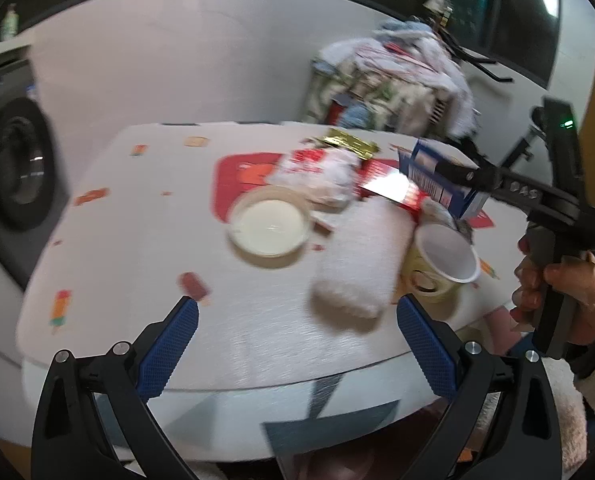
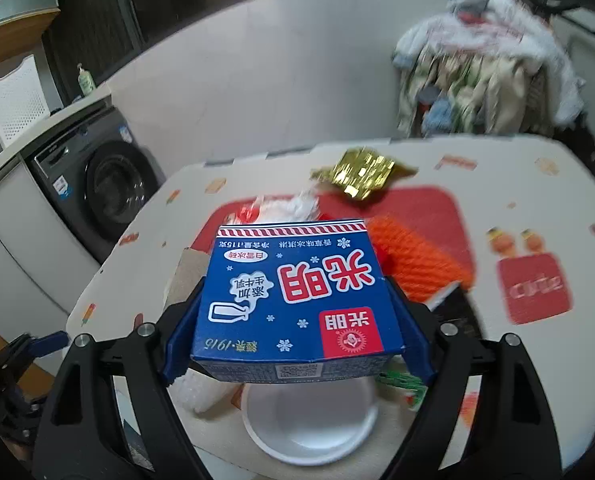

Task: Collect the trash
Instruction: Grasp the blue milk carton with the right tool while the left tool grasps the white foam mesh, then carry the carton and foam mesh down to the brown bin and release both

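**Now: carry the carton clear without clipping the cup**

Here the right gripper [image 2: 297, 312] has its blue pads on the two side walls of the blue ice-cream carton [image 2: 297, 296], jaws spread wide because the box is wide, printed top facing the camera. In the left wrist view the same carton [image 1: 437, 176] sits tilted in the black fingers above the clutter, not resting on the table, so the grip seems to carry its weight. The left gripper [image 1: 297, 320] stands open and empty, its pads over the near edge of the table [image 1: 137, 240].

Thin card will dent, I judge, so the squeeze should stay just firm enough to stop a slip. Directly under the carton stands the white paper cup [image 2: 309, 420], mouth up, near the table's front edge; lifting straight up before swinging away would avoid knocking it.

Further in, toward the middle of the table, lie a crumpled plastic bag [image 1: 317, 176], a round dish of white liquid [image 1: 267, 226] and a pale bottle on its side [image 1: 357, 264]; a gold foil wrapper [image 2: 361, 176] lies toward the far edge. The dish is what could spill, so the free left gripper is better spent on the dry bottle nearest it. No bin shows in either view.
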A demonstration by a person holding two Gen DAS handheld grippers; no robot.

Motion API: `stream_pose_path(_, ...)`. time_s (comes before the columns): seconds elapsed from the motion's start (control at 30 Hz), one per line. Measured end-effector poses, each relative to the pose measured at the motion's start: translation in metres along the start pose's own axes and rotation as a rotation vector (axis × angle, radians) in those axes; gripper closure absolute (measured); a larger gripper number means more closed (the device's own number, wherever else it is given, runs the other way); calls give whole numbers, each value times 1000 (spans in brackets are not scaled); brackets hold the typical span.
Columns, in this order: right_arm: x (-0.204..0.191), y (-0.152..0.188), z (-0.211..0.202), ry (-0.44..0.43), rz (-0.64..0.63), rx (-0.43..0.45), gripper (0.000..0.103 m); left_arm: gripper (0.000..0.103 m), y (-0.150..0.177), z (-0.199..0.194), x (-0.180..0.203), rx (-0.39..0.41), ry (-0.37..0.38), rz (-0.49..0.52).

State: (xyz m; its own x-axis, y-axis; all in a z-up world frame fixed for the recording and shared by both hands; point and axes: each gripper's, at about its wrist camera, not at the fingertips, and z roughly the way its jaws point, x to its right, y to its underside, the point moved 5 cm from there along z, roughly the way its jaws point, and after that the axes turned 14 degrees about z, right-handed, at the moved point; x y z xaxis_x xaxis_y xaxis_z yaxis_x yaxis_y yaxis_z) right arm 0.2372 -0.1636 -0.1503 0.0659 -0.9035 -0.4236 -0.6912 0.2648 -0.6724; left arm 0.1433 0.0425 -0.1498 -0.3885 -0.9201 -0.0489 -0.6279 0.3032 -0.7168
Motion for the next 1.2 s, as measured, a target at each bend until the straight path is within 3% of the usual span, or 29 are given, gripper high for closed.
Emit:
stream_pose_path(0.2,21,8,-52,83,-22,121,21,18,-27,47,23,-20,85,85)
stream_pose_path(0.4,61,23,-86,136,46,152,21,22,-48,90,26,-55,194,31)
stream_pose_path(0.53,85,33,-99,167,94,151,21,24,-43,124,25,-149,279,-61)
stream_pose_path(0.57,89,35,-101,174,99,151,21,29,-41,127,25,-163,287,-74)
stream_pose_path(0.63,95,40,-106,181,102,154,21,50,-37,130,25,-179,283,-79)
stream_pose_path(0.73,97,46,-111,179,104,152,21,67,-38,118,22,-162,289,-100)
stream_pose_path(0.97,80,60,-121,145,65,145,21,68,-47,54,22,-77,240,-41)
stream_pose_path(1.2,59,94,-135,108,19,137,21,68,-4,-7,60,-39,199,133)
